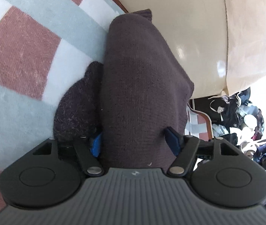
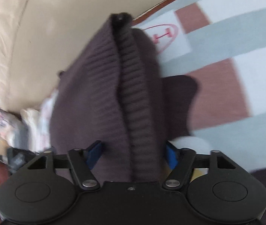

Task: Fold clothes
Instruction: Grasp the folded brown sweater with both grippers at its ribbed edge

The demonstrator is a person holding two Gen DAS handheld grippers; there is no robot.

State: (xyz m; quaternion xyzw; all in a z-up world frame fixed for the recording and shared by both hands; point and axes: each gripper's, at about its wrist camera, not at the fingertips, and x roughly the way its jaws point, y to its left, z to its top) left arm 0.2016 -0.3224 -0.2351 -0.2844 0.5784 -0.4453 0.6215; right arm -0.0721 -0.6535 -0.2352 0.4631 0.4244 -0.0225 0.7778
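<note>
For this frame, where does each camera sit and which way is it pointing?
Left wrist: on the left gripper, looking along its blue fingers at the dark sweater bunched between them, checked blanket to the left, cream sofa to the right; only the gripper shows.
Right wrist: on the right gripper, facing the sweater's ribbed edge, sofa to the left, blanket to the right; only the gripper shows.
Shared: sweater, blanket, sofa.

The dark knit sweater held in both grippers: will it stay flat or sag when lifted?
The sweater will likely sag: it already drapes in soft folds between the left gripper and right gripper. Its thick ribbed knit suggests some weight and good grip, so slipping seems unlikely.
</note>
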